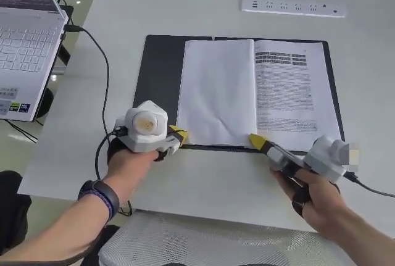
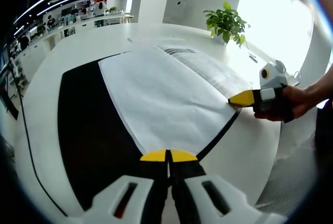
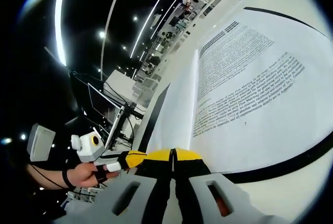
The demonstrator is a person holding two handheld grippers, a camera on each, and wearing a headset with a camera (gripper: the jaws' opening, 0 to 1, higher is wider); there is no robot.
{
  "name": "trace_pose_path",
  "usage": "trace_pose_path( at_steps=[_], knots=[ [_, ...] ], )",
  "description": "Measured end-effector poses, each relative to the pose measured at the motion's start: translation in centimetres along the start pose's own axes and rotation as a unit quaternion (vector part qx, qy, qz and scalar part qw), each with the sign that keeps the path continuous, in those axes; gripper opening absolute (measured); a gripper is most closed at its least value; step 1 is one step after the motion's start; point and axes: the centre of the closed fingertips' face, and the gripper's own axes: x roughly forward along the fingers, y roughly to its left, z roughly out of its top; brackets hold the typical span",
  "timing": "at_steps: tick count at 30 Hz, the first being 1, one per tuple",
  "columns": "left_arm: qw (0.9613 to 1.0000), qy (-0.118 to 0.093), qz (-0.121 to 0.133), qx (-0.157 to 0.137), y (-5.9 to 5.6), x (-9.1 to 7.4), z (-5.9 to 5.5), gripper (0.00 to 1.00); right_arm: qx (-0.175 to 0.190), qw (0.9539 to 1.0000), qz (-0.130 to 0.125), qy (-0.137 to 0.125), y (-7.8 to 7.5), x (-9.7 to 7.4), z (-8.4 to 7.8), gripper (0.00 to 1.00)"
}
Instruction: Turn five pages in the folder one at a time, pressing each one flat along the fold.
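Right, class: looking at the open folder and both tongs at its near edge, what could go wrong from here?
1. The blank page looks slightly rippled near the fold; pressing with the shut right tongs could set a crease.
2. The left tongs, also shut, sit at that page's corner and might drag it or shift the folder.
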Motion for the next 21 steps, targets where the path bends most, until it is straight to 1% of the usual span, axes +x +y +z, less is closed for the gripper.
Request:
trace_pose_path(
  at_steps=[4, 8, 13, 14, 16, 17, 18, 19, 21],
  knots=[
    [1.0000, 0.003, 0.000, 0.003, -0.05, 0.00, 0.01, 0.00, -0.001, 1.0000, -0.004, 0.006, -0.24, 0.09, -0.07, 0.00],
    [0.9999, 0.009, 0.004, 0.013, -0.15, 0.03, 0.00, 0.00, -0.008, 0.9998, -0.012, 0.013, -0.55, 0.11, -0.19, 0.00],
    [0.9999, 0.008, 0.009, 0.007, -0.18, -0.02, 0.01, 0.00, -0.015, 0.9995, -0.021, 0.019, -0.64, 0.11, -0.25, 0.00],
    [0.9999, 0.008, 0.008, 0.004, -0.15, -0.06, 0.02, 0.00, -0.018, 0.9993, -0.023, 0.021, -0.62, 0.10, -0.25, 0.00],
    [0.9999, 0.005, -0.006, -0.010, -0.17, -0.12, 0.05, 0.00, -0.026, 0.9990, -0.026, 0.026, -0.64, 0.11, -0.25, 0.00],
    [0.9995, 0.002, -0.014, -0.027, -0.29, -0.15, 0.09, 0.01, -0.033, 0.9986, -0.027, 0.031, -0.57, 0.09, -0.30, 0.00],
    [0.9994, 0.002, -0.017, -0.031, -0.32, -0.20, 0.11, 0.02, -0.038, 0.9983, -0.027, 0.036, -0.47, 0.06, -0.30, 0.00],
    [0.9994, 0.002, -0.016, -0.029, -0.30, -0.22, 0.11, 0.03, -0.042, 0.9981, -0.025, 0.039, -0.31, 0.05, -0.30, 0.01],
    [0.9991, -0.001, -0.026, -0.032, -0.80, -0.25, 0.24, 0.09, -0.051, 0.9974, -0.021, 0.046, 0.18, -0.05, -0.18, 0.04]
  ],
)
